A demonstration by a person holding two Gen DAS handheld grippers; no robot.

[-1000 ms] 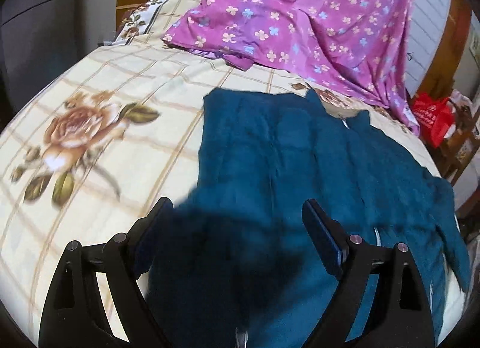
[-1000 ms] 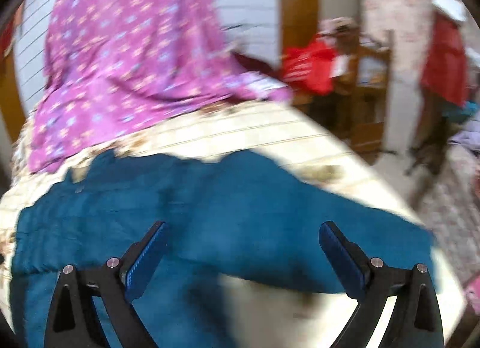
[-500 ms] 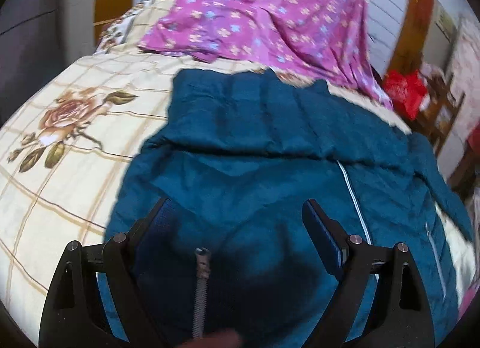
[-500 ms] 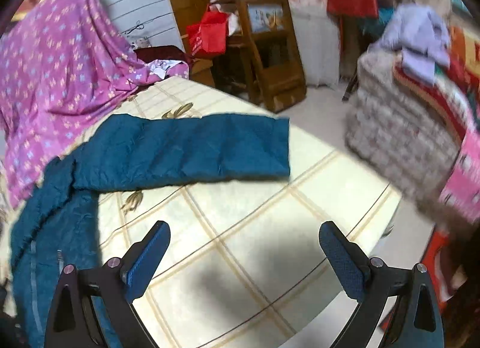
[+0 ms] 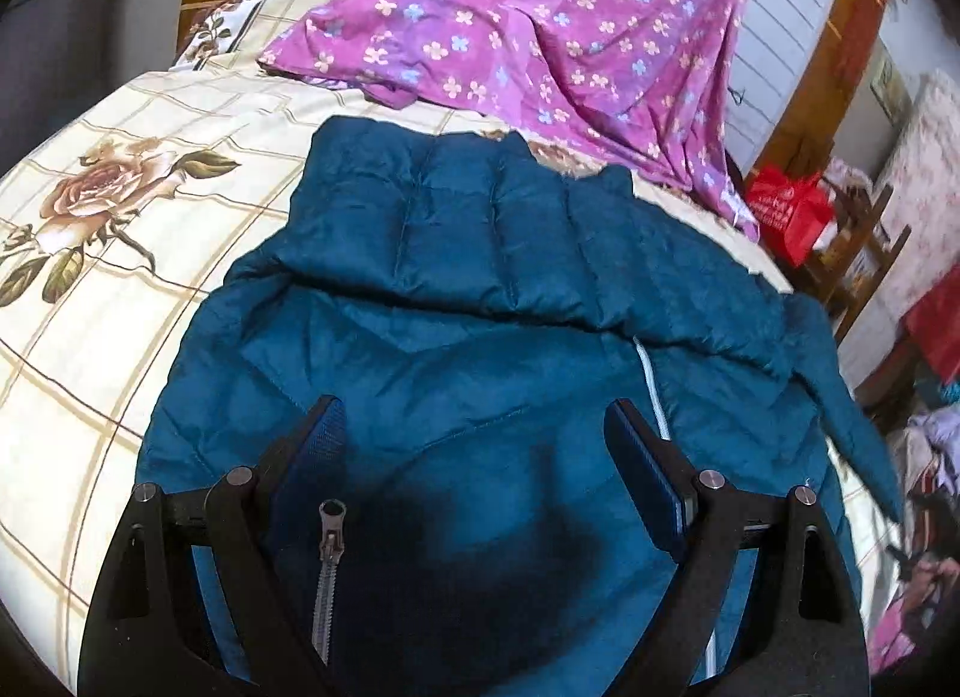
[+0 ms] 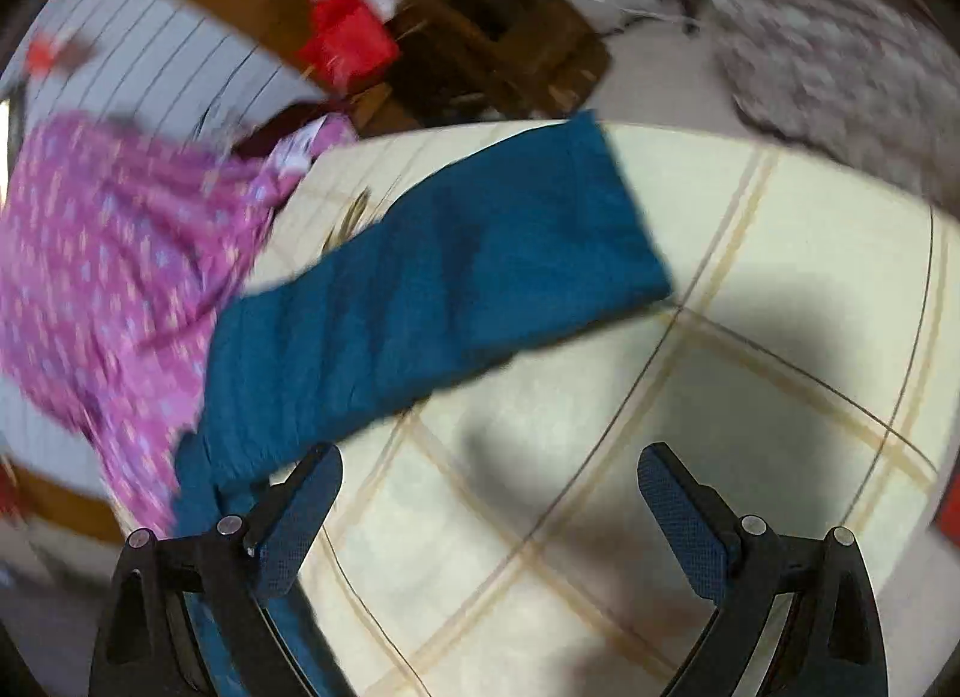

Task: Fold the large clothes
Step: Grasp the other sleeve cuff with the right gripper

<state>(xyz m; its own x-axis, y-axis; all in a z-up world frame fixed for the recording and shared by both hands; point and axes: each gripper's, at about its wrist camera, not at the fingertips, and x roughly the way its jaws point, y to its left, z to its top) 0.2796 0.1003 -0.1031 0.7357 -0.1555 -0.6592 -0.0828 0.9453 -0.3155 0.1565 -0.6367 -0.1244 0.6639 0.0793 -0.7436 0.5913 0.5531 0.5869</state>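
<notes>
Jacket (image 5: 480, 289) spread on bed (image 5: 120, 301), one sleeve (image 6: 456, 271) outstretched; left tool (image 5: 474, 451) and right tool (image 6: 489, 511) both open, empty; next, probably pinching that cuff.

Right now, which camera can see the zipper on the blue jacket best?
The left wrist view. The zipper sits sharp and close between that open gripper's fingers, its grey pull and teeth clear on the blue jacket. The right wrist view is blurred and shows only the jacket's sleeve lying on the bedsheet, no zipper.
</notes>
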